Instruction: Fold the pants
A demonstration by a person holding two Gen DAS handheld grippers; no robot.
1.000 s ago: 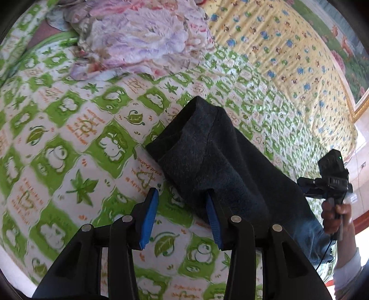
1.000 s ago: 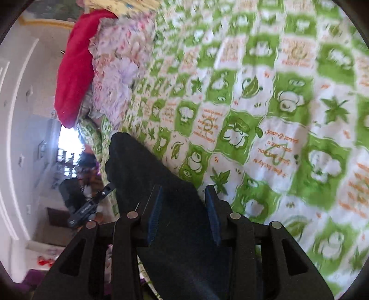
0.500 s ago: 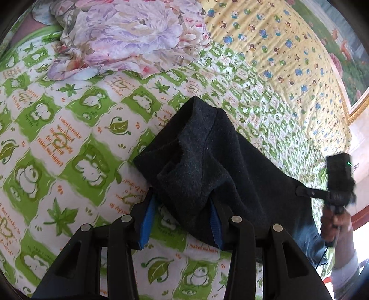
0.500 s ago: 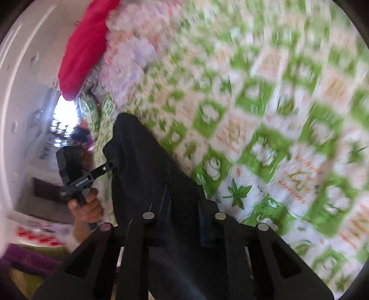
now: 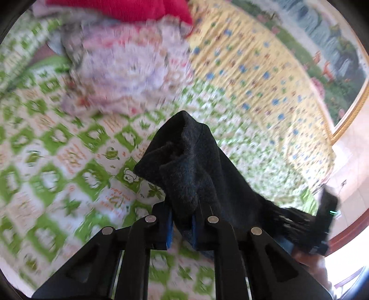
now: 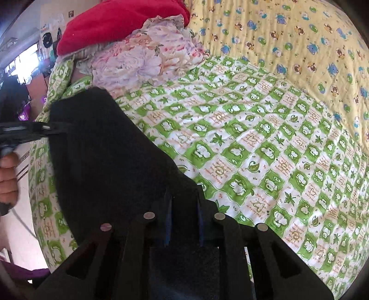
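Currently both grippers have hold of the dark grey pants point(image 5: 191, 166). Left gripper point(image 5: 181, 227): blue-padded jaws nearly closed, a bunched fold of the fabric pinched between them; the garment peaks above the fingers and slopes away to the right. Left wrist view is motion-blurred, so bedding detail is soft. Right gripper point(image 6: 183, 220): jaws close together, dark cloth filling the narrow gap and draping out forward and left. Pants are raised off the green-and-white patterned bedsheet point(image 6: 265, 147), stretched between the two grippers. Floral blanket point(image 6: 143, 57) lies bunched at the far side of the sheet, a red pillow point(image 6: 120, 20) on top of it. Yellow cartoon-print quilt point(image 6: 299, 39) adjoins the sheet on the right. Framed landscape picture point(image 5: 334, 60) visible at upper right of the left wrist view.
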